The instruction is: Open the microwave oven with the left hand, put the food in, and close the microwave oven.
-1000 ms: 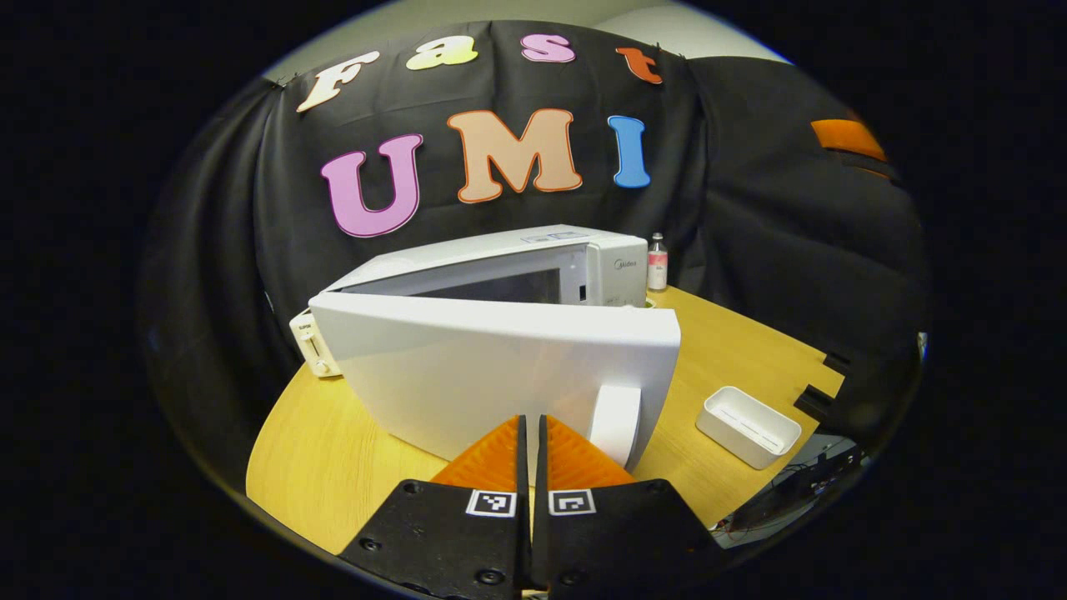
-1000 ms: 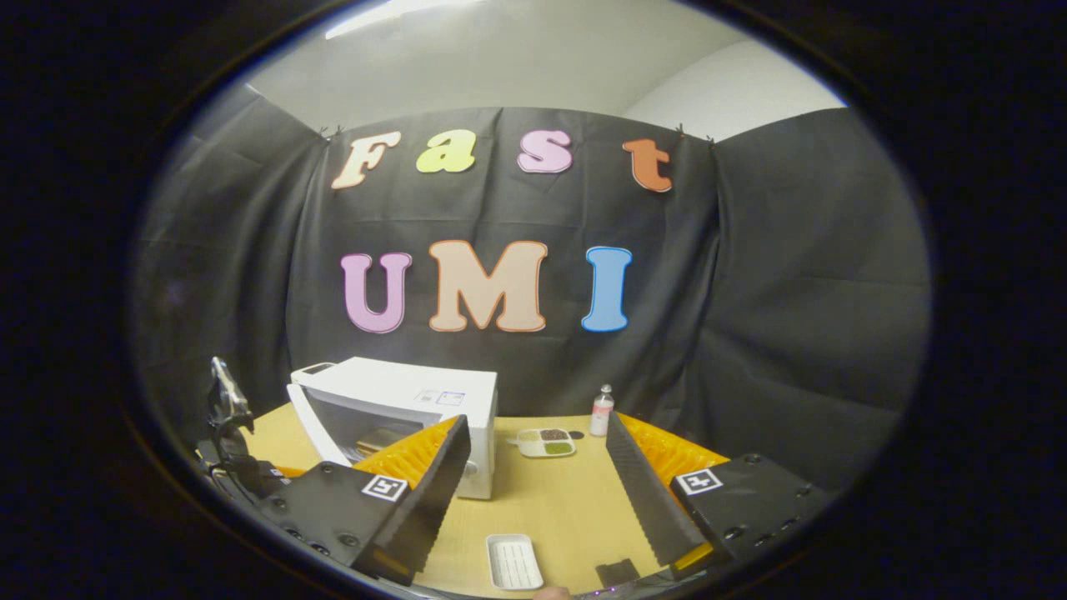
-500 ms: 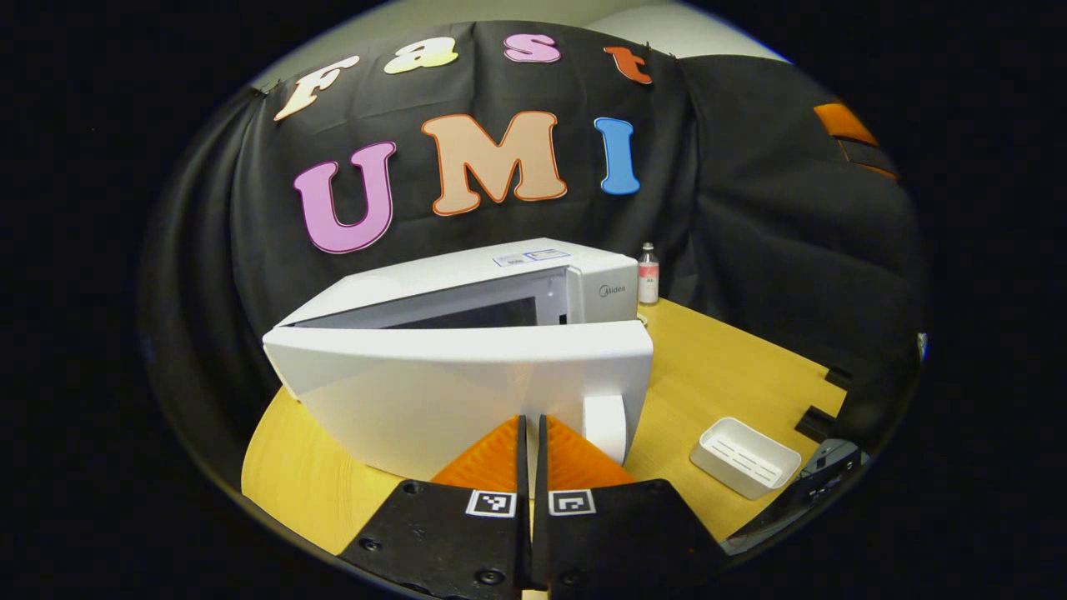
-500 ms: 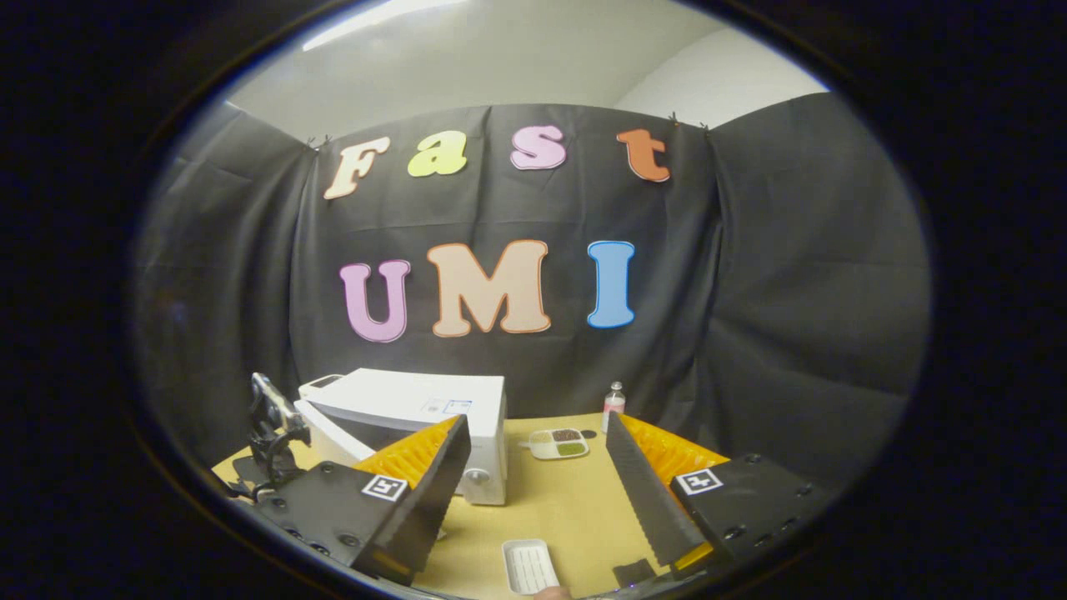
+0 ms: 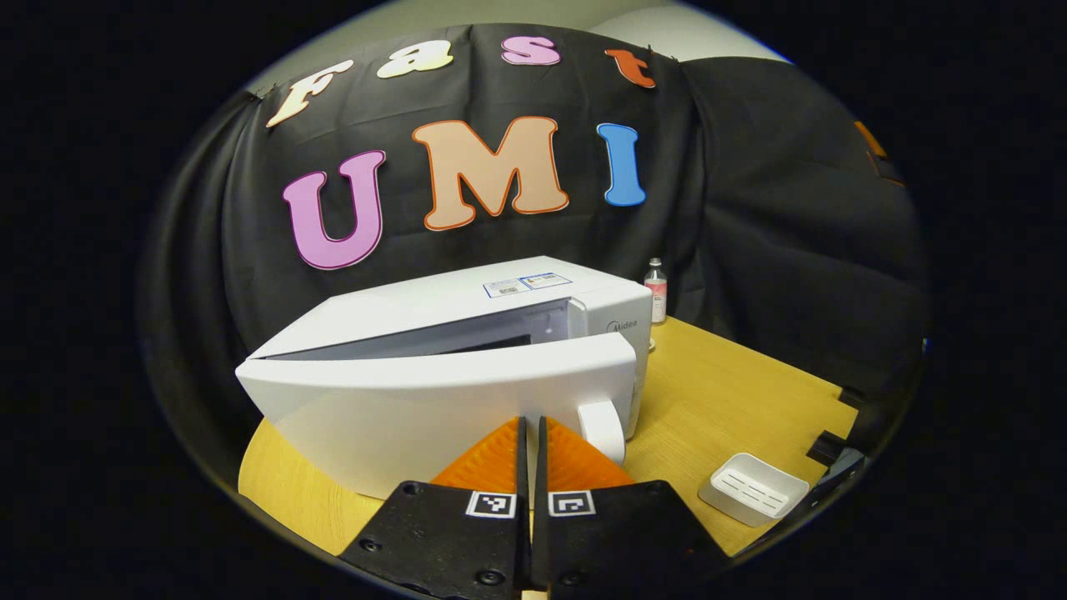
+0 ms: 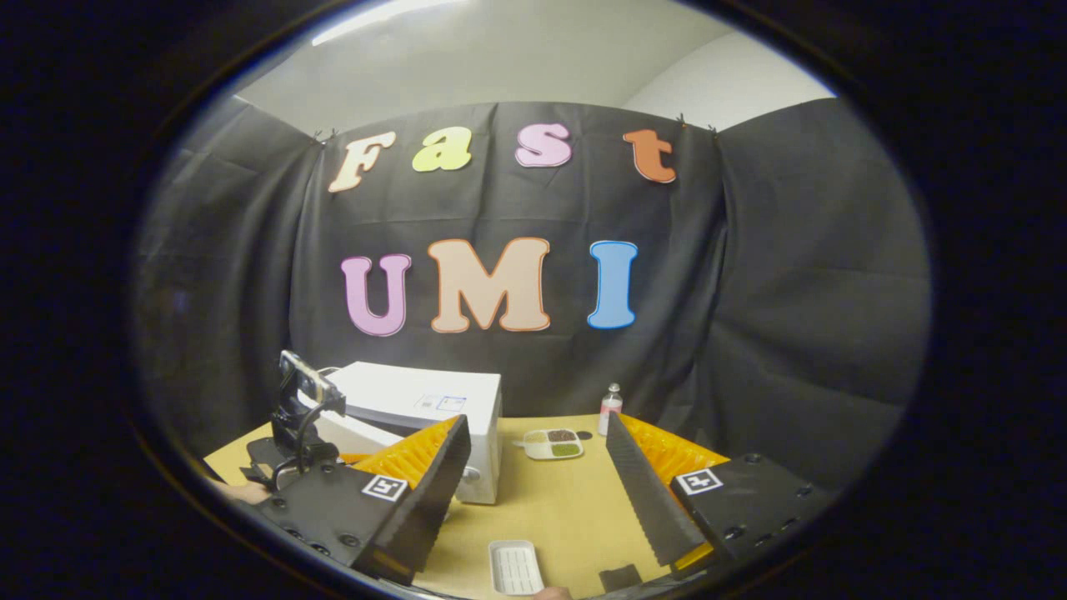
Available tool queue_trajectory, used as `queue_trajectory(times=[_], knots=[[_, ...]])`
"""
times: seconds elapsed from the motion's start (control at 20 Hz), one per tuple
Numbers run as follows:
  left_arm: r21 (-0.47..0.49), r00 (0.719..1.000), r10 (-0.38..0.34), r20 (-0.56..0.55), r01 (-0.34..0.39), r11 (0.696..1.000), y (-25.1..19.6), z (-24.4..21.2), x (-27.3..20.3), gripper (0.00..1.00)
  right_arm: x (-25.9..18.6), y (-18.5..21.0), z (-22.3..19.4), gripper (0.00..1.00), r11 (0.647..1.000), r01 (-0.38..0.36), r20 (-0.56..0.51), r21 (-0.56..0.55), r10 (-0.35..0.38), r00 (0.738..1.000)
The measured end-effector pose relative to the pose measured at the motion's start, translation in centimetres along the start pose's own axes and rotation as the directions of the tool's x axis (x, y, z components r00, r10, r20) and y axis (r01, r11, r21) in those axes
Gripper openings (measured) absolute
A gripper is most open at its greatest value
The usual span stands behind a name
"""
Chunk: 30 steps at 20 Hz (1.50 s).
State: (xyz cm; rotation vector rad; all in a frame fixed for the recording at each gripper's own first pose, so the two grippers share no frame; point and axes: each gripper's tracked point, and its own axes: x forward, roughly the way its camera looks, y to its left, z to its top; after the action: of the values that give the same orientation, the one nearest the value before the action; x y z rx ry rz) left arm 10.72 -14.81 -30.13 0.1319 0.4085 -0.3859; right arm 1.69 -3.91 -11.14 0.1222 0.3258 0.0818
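Touching closed left tongs (image 5: 530, 433): microwave door (image 5: 433, 408), ajar.

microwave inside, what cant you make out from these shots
- Food in the microwave: left gripper view, the nearly shut door hides the cavity.
- Door contact: the left gripper covers its own fingertips.
- Divided dish: right gripper view, contents too small.
- White tray: cut off by the lower edge.

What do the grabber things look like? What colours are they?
The left gripper has ridged orange wedge jaws on black plates, each with a small black-and-white square marker and round screws. The right gripper looks the same: orange ribbed backs, black toothed faces and black marked plates.
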Motion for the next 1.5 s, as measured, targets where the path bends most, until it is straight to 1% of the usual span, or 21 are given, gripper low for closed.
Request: queue_trajectory(times=[0.15, 0.2, 0.45, 0.55, 0.6, 0.65, 0.85, 0.9, 0.95, 1.0, 1.1, 1.15, 1.4, 1.45, 1.5], knots=[[0.0, 1.0, 0.01, 0.01, -0.01, 1.0, 0.0, 0.7, 1.0, 0.0, 0.6, -0.2, 0.0, 1.0, 1.0, -0.009, 0.002, -0.01, 0.009, 1.0], [-0.003, 1.0, 0.012, 0.013, -0.012, 1.0, 0.0, 0.9, 1.3, 0.0, 0.7, -0.4, -0.3, 0.93, 1.0, -0.011, -0.002, -0.015, 0.011, 1.0], [-0.011, 0.999, 0.03, 0.014, -0.029, 1.0, 0.2, 1.4, 2.6, 0.0, 1.6, -0.7, -0.6, 0.93, 0.999, -0.029, -0.012, -0.025, 0.029, 1.0], [-0.027, 0.999, 0.048, 0.02, -0.048, 0.998, 0.5, 1.5, 2.9, 0.0, 2.0, -1.0, -0.5, 0.93, 0.999, -0.032, -0.009, -0.027, 0.032, 0.999], [-0.032, 0.998, 0.053, 0.023, -0.052, 0.998, 0.5, 1.8, 3.1, 0.0, 2.1, -1.2, -0.5, 1.0, 0.999, -0.033, -0.008, -0.025, 0.032, 0.999], [-0.035, 0.998, 0.056, 0.022, -0.056, 0.998, 0.4, 1.9, 3.4, 0.0, 2.3, -1.4, -0.5, 0.93, 0.999, -0.032, -0.009, -0.024, 0.032, 0.999], [-0.028, 0.997, 0.066, 0.038, -0.065, 0.997, 0.7, 2.6, 4.3, 0.0, 2.5, -2.1, -0.5, 0.93, 1.0, -0.029, -0.005, -0.004, 0.029, 1.0], [-0.03, 0.997, 0.071, 0.03, -0.07, 0.997, 0.9, 2.5, 4.5, 0.0, 2.7, -2.3, -0.6, 1.0, 1.0, -0.026, -0.004, -0.003, 0.026, 1.0], [-0.045, 0.997, 0.071, 0.031, -0.07, 0.997, 0.8, 2.3, 4.6, 0.0, 2.9, -2.5, -0.6, 1.0, 1.0, -0.023, -0.002, -0.005, 0.023, 1.0], [-0.061, 0.997, 0.07, 0.045, -0.068, 0.996, 0.6, 2.5, 4.7, 0.0, 3.1, -2.8, -0.4, 0.93, 1.0, -0.019, 0.002, -0.004, 0.019, 1.0], [-0.065, 0.997, 0.076, 0.028, -0.074, 0.995, 0.6, 2.2, 4.7, 0.0, 3.4, -3.0, -0.6, 0.93, 1.0, -0.017, -0.002, 0.004, 0.017, 1.0], [-0.063, 0.996, 0.082, 0.032, -0.08, 0.995, 0.6, 2.3, 4.8, 0.0, 3.5, -3.2, -0.6, 1.0, 1.0, -0.015, -0.002, 0.008, 0.015, 1.0], [-0.066, 0.995, 0.092, 0.026, -0.09, 0.994, 0.5, 2.1, 5.1, 0.0, 4.0, -3.0, -1.0, 1.0, 1.0, -0.027, -0.009, -0.003, 0.027, 1.0], [-0.067, 0.995, 0.092, 0.025, -0.09, 0.994, 0.3, 2.1, 5.2, 0.0, 4.0, -3.0, -1.1, 0.93, 1.0, -0.028, -0.011, -0.002, 0.028, 1.0], [-0.066, 0.995, 0.093, 0.025, -0.091, 0.994, 0.3, 2.1, 5.2, 0.0, 4.1, -2.9, -1.2, 0.93, 1.0, -0.029, -0.013, 0.003, 0.029, 0.999]])
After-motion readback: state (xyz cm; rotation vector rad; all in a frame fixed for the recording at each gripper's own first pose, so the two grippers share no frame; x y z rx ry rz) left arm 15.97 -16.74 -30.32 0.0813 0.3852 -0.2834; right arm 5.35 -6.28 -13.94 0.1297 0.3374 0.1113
